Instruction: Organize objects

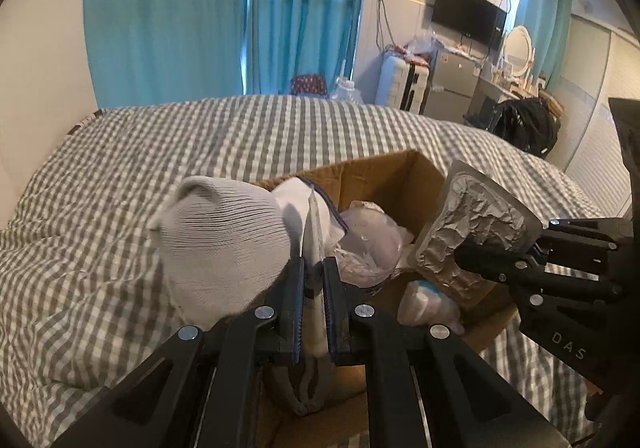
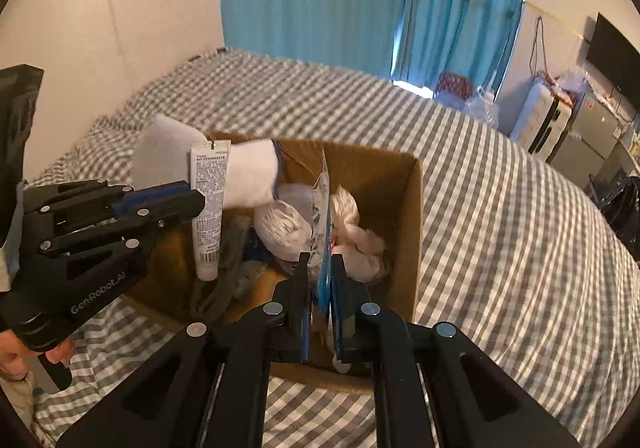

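Because both tools hang over the open brown cardboard box (image 2: pixel 412 208), each item can drop straight in. Left tongs (image 1: pixel 312 272) pinch a white printed tube (image 2: pixel 208 208) together with a pale grey knit sock (image 1: pixel 220 240); right tongs (image 2: pixel 321 272) clamp a crinkled foil blister pack (image 1: pixel 472 232), held upright directly ahead.

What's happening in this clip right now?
A person works two handheld grippers over a cardboard box on a checked bed. The left gripper is shut on a white tube, with a white sock beside it. The right gripper is shut on a foil blister pack. Both items are held above the box, which already holds bags and cloth.
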A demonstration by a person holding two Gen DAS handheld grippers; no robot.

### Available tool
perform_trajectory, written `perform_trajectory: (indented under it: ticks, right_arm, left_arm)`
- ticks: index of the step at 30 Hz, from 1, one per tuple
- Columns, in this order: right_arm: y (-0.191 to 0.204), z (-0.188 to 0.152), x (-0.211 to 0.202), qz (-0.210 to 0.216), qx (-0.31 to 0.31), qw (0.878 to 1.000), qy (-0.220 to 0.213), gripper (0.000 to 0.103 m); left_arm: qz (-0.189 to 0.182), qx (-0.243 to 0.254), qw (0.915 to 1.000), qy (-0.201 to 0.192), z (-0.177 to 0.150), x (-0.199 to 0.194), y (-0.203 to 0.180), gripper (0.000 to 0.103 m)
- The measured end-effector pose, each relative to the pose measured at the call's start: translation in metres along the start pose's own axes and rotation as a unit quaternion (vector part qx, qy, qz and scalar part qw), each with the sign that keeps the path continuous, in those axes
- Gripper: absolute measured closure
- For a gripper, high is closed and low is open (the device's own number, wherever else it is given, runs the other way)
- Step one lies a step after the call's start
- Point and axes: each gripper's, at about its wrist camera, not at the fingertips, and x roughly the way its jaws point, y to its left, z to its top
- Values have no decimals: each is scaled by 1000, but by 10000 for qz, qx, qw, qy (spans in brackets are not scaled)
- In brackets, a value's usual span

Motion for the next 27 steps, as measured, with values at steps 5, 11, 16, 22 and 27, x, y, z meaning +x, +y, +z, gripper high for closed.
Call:
perform_trajectory:
  ticks: [5, 11, 16, 22, 27]
  right_arm:
    - [-9, 4, 13, -7, 144, 9999, 11, 95]
    - [-15, 8, -2, -81, 290, 9990, -330, 72]
    - [-12, 14, -34, -130, 425, 9974, -559, 71]
    - [6, 13, -98, -273, 355, 9946, -938, 66]
    - [19, 8, -166, -379, 284, 9898, -1341, 57]
  left_arm:
    - [46, 46, 10000, 63, -3, 10, -3, 94]
    - [87, 21, 10000, 22, 0, 4, -5, 92]
    - [271, 16, 9996, 11, 0, -15, -9, 88]
    - [531, 57, 9977, -411, 3, -77, -16, 49]
    - [657, 106, 9944, -816, 10, -140, -25, 34]
